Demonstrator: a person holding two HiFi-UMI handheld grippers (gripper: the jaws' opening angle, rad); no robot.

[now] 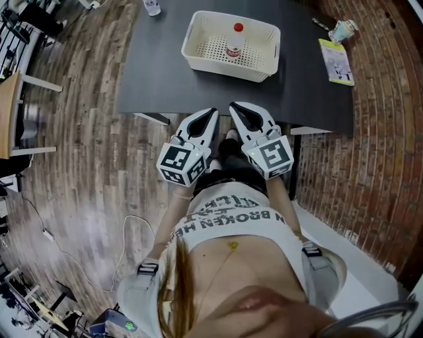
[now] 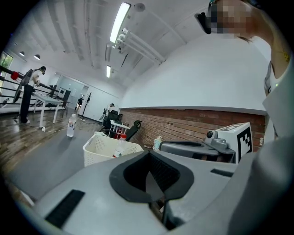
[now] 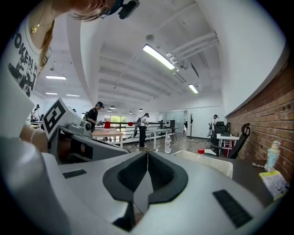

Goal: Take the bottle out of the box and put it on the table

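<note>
A clear bottle (image 1: 234,41) with a red cap stands upright inside a white perforated box (image 1: 218,66) on the dark table (image 1: 158,72). Both grippers hover side by side at the table's near edge, short of the box. My left gripper (image 1: 213,112) is shut with nothing between its jaws, and so is my right gripper (image 1: 232,105). In the left gripper view the box (image 2: 103,149) and bottle (image 2: 120,146) lie ahead of the left gripper (image 2: 149,153). In the right gripper view the box (image 3: 206,160) and the bottle's red cap (image 3: 200,151) show beyond the right gripper (image 3: 147,152).
A second clear bottle (image 1: 152,6) stands at the table's far left edge. A yellow booklet (image 1: 336,61) and a small pale object (image 1: 343,30) lie at the table's right end. Brick-patterned floor runs along the right, wooden floor along the left.
</note>
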